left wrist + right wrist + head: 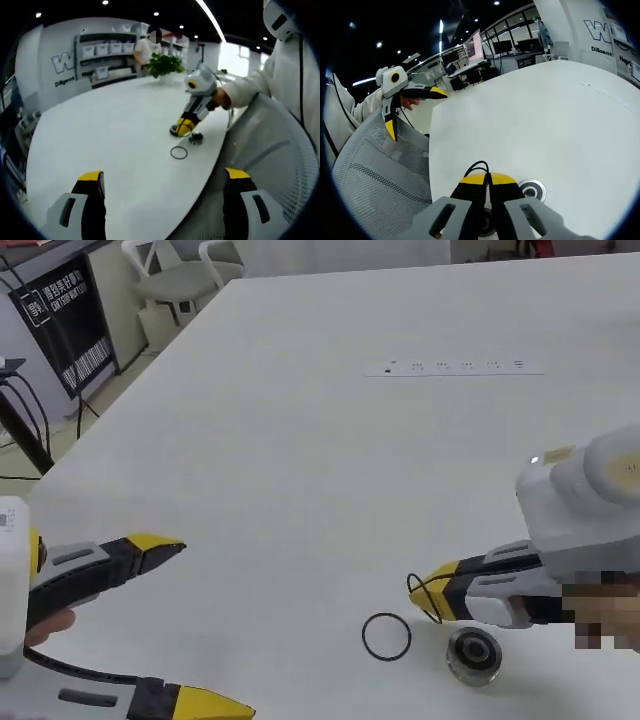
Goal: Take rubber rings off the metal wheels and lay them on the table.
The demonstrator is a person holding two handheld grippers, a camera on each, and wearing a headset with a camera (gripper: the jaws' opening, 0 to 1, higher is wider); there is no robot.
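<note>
Open-plan room with shelving and monitors in the background. A broad white table (300,440) takes up most of the head view. Grey chairs (175,280) stand past its upper-left corner. A thin white strip (455,367) lies flat at upper right, well apart from the work.

Left gripper (205,625) — lower left of the head view, jaws spread wide, holding nothing, well apart from the small parts. Right gripper (430,585) — right of frame, tips clamped together on the held ring (479,163), black rubber.

Metal wheel (473,654) sits flat on the table, just below and right of the right gripper's tips. Cannot tell whether it carries another ring. The held ring loops out from the shut tips, clear of the wheel and seemingly clear of the table. A loose ring (386,636) lies flat just left of the wheel, below-left of the tips.

Judgement: the lay-down turns on bare table near the tips. It is open to the left and above, while the wheel and loose ring crowd the lower side. Right gripper is nearer by far, and nothing else stands in the way.
</note>
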